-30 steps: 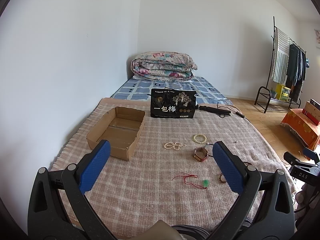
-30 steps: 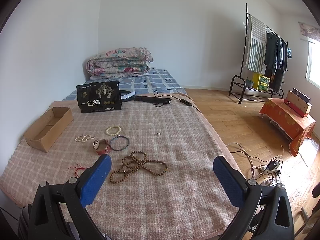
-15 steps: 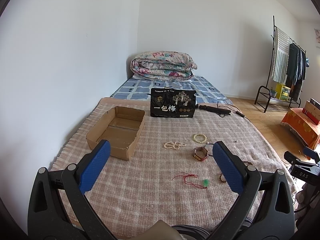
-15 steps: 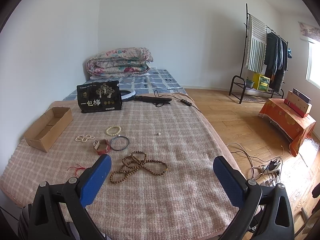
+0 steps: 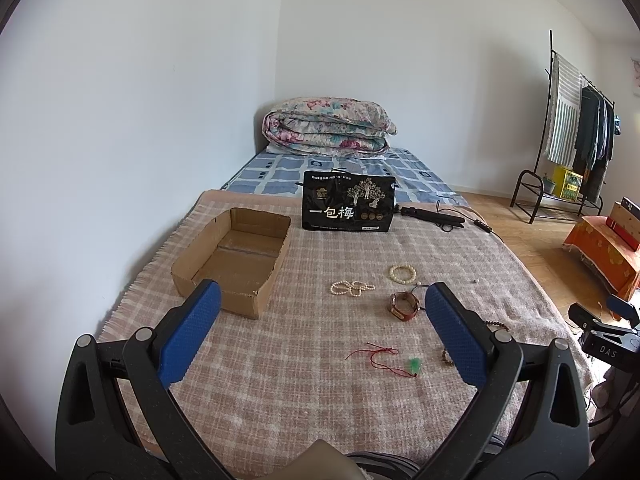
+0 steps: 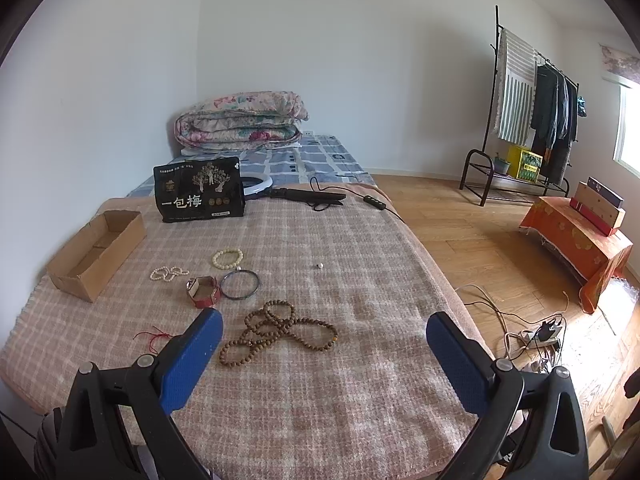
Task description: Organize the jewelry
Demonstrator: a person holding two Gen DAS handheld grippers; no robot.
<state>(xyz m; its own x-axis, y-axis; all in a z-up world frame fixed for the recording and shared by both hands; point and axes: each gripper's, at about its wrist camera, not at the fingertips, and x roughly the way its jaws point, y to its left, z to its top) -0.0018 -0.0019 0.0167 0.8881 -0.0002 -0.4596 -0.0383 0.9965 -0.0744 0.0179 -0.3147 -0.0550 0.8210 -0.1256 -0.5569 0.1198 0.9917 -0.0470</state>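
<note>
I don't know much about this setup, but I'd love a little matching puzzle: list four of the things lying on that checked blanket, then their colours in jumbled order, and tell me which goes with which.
Things:
1. beaded necklace
2. bead bracelet
3. cord
4. snack bag

Colours:
A. black
B. cream
C. brown
D. red

Pairs: 1-C, 2-B, 3-D, 4-A.

All four rest on the checked blanket. Both hand-held grippers are open and hold nothing.
</note>
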